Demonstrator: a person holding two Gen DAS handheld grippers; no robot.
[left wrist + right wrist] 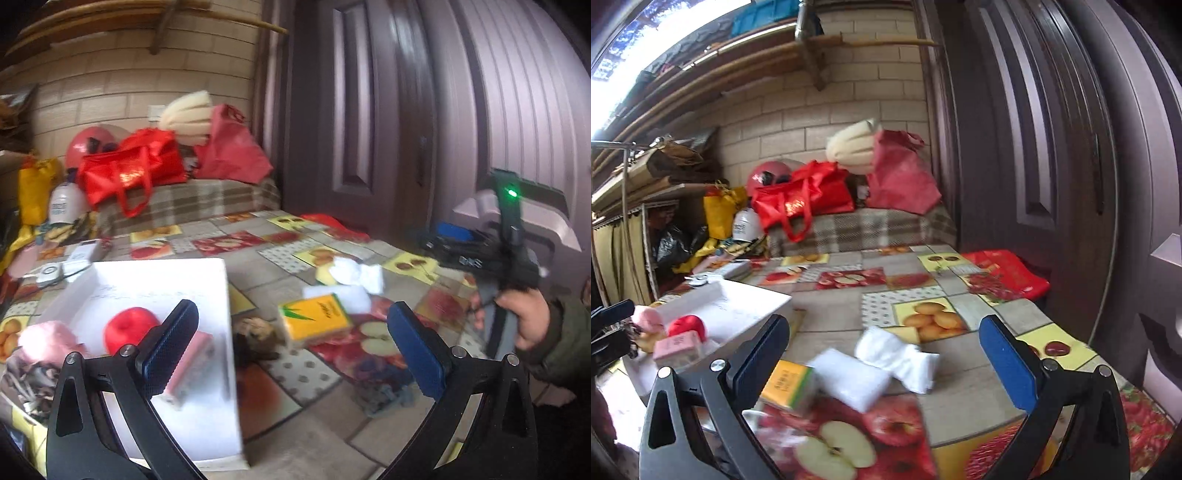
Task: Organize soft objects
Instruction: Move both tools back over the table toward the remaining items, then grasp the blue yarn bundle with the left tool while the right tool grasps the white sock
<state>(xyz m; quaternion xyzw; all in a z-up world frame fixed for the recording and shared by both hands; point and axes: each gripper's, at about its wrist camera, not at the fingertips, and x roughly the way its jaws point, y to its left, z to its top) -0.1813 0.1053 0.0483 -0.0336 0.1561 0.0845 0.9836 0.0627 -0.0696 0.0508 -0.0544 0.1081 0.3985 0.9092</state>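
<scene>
Soft items remaining outside the white box (155, 273) lie in a loose cluster on the fruit-print tablecloth (923, 291): a yellow tissue pack (792, 384), a white foam block (853, 380) touching its right side, and a crumpled white cloth (897, 354) just beyond the block. A brown fuzzy item (258, 332) sits just outside the box's right wall. The box already holds a red ball (129, 328), a pink fluffy item (44, 336) and a pink pack (192, 365).

Left gripper (291, 350): fingers spread wide, nothing between them. It is positioned over the box's right wall, with the brown item and yellow pack ahead, between the finger lines.

Right gripper (882, 365): fingers also spread wide and empty. The foam block and white cloth lie directly ahead, between the pads; the yellow pack sits close to the left pad (761, 362).

Governing relation: the foam block's long axis runs from near right to far left, diagonal to the right gripper's closing line. This gripper appears the nearer tool for the block and cloth. A slight wrist rotation would likely be required to close across the block's short side. The box lies left of the cluster, so any transfer runs leftward.
</scene>
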